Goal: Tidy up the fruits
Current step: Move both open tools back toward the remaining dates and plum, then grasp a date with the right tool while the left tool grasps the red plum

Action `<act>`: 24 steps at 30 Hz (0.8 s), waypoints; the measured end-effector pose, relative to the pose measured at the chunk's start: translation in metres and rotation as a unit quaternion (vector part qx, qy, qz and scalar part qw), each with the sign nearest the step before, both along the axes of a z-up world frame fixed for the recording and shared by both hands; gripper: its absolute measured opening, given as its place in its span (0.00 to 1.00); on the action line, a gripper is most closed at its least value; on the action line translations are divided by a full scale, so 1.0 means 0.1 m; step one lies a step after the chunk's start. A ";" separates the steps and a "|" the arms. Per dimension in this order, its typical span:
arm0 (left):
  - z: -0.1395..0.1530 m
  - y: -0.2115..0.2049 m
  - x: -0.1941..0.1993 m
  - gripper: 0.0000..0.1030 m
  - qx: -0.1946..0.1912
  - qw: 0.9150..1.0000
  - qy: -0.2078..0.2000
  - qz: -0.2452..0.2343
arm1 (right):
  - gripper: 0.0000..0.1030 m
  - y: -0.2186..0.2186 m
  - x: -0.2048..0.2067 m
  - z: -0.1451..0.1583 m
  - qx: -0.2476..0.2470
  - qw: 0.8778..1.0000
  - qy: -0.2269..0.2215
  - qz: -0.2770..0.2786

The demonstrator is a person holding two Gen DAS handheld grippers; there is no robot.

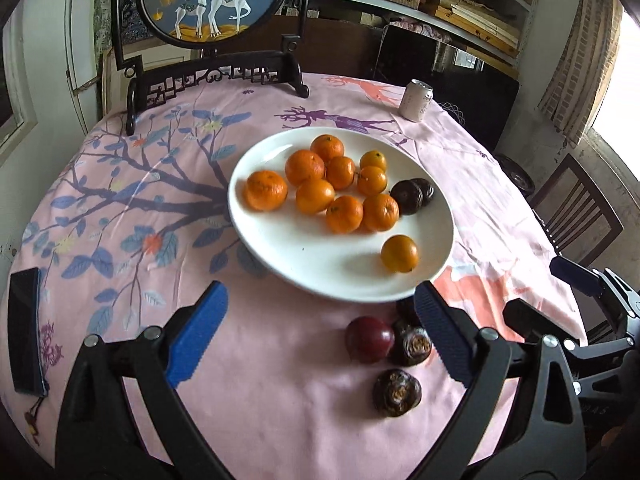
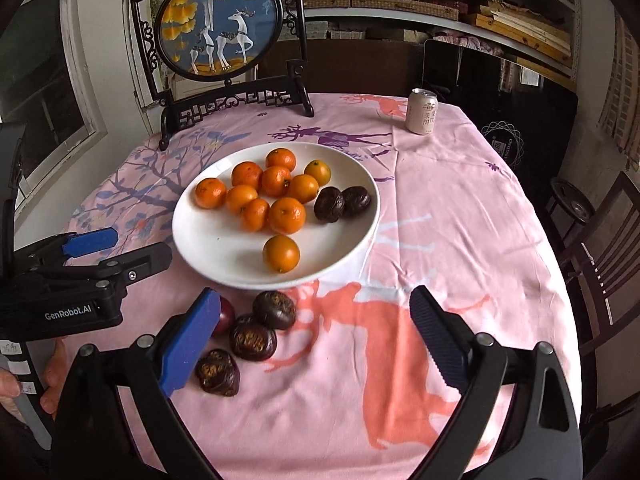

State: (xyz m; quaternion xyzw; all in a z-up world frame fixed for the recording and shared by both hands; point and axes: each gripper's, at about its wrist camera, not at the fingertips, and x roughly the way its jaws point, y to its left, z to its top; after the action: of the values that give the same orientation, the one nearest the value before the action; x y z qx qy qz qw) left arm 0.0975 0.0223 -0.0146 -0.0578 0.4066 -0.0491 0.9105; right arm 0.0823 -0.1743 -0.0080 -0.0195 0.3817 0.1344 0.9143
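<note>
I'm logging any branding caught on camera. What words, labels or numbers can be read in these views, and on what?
"GenRobot.AI": white print on the body of the left gripper, seen in the right wrist view.
Can: dark characters on its side, too small to read.
Dark panel behind the table: a white ring emblem with lettering, too blurred to read.
White tags on the left gripper's handle: handwriting, unreadable.

Oranges (image 1: 320, 184) on plate (image 1: 280, 248), passion fruits (image 1: 396, 364) before it

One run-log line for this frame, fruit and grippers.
left gripper: open, empty | right gripper: open, empty | plate: ten oranges, two dark fruits | tablecloth: four dark fruits near plate
</note>
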 end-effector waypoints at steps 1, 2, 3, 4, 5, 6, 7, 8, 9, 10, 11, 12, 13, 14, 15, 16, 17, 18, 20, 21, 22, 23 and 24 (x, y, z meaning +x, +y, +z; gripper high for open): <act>-0.01 0.02 -0.05 0.93 -0.005 1.000 0.001 0.001 | 0.93 0.01 -0.05 0.00 0.000 1.000 0.000 0.002; -0.02 0.02 -0.10 0.93 -0.006 1.000 0.001 0.003 | 0.93 0.02 -0.09 0.00 -0.001 1.000 -0.002 0.001; -0.02 0.02 -0.14 0.93 -0.005 1.000 -0.001 0.004 | 0.93 0.03 -0.12 0.01 -0.001 1.000 -0.004 0.001; -0.01 0.02 -0.17 0.93 -0.003 1.000 -0.004 0.006 | 0.93 0.03 -0.15 0.02 -0.001 1.000 -0.005 0.002; -0.01 0.02 -0.20 0.93 -0.001 1.000 -0.006 0.007 | 0.93 0.04 -0.17 0.03 -0.001 1.000 -0.006 0.002; 0.00 0.02 -0.24 0.93 0.000 1.000 -0.008 0.008 | 0.93 0.05 -0.19 0.02 0.000 1.000 -0.007 0.002; 0.01 0.03 -0.26 0.93 0.001 1.000 -0.011 0.009 | 0.93 0.05 -0.21 0.02 0.000 1.000 -0.006 0.002; 0.02 0.04 -0.29 0.93 0.003 1.000 -0.014 0.011 | 0.93 0.06 -0.22 0.01 0.002 1.000 -0.004 0.003; 0.02 0.06 -0.32 0.93 0.005 1.000 -0.016 0.012 | 0.93 0.06 -0.23 -0.02 0.003 1.000 -0.001 0.004; 0.02 0.08 -0.35 0.93 0.008 1.000 -0.018 0.014 | 0.93 0.07 -0.24 -0.06 0.004 1.000 0.004 0.005; 0.01 0.10 -0.37 0.93 0.011 1.000 -0.019 0.017 | 0.93 0.08 -0.23 -0.11 0.004 1.000 0.011 0.006; -0.01 0.13 -0.39 0.93 0.013 1.000 -0.018 0.020 | 0.93 0.10 -0.22 -0.18 0.005 1.000 0.020 0.007; -0.04 0.15 -0.40 0.93 0.013 1.000 -0.016 0.023 | 0.93 0.13 -0.19 -0.26 0.005 0.999 0.031 0.010; -0.06 0.17 -0.40 0.93 0.012 1.000 -0.012 0.025 | 0.93 0.15 -0.15 -0.33 0.007 0.999 0.040 0.012; -0.09 0.20 -0.40 0.93 0.010 1.000 -0.007 0.027 | 0.93 0.16 -0.11 -0.38 0.010 0.999 0.044 0.011; -0.12 0.23 -0.40 0.93 0.009 1.000 -0.003 0.029 | 0.93 0.17 -0.07 -0.42 0.014 0.999 0.043 0.008; -0.15 0.25 -0.41 0.93 0.010 0.999 0.000 0.032 | 0.93 0.18 -0.03 -0.45 0.016 0.999 0.042 0.005; -0.17 0.28 -0.41 0.93 0.010 0.999 0.004 0.035 | 0.91 0.19 0.02 -0.47 0.018 0.999 0.040 0.002; -0.22 0.32 -0.42 0.93 0.009 0.999 0.009 0.039 | 0.80 0.21 0.13 -0.50 0.027 0.999 0.044 0.001; -0.24 0.34 -0.42 0.93 0.009 0.999 0.012 0.040 | 0.71 0.23 0.19 -0.52 0.030 0.998 0.051 0.002; -0.25 0.35 -0.42 0.93 0.009 0.999 0.013 0.042 | 0.65 0.25 0.26 -0.56 0.032 0.998 0.061 0.002; -0.27 0.36 -0.43 0.93 0.008 0.999 0.015 0.043 | 0.62 0.27 0.33 -0.60 0.033 0.997 0.072 0.002; -0.28 0.38 -0.43 0.93 0.008 0.999 0.017 0.043 | 0.58 0.30 0.39 -0.66 0.033 0.996 0.084 0.004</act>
State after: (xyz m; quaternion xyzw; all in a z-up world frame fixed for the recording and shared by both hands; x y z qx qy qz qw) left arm 0.0547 0.0599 -0.0429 -0.0691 0.4192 -0.0055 0.9052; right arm 0.1212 -0.1443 -0.0735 0.0207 0.4527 0.1517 0.8784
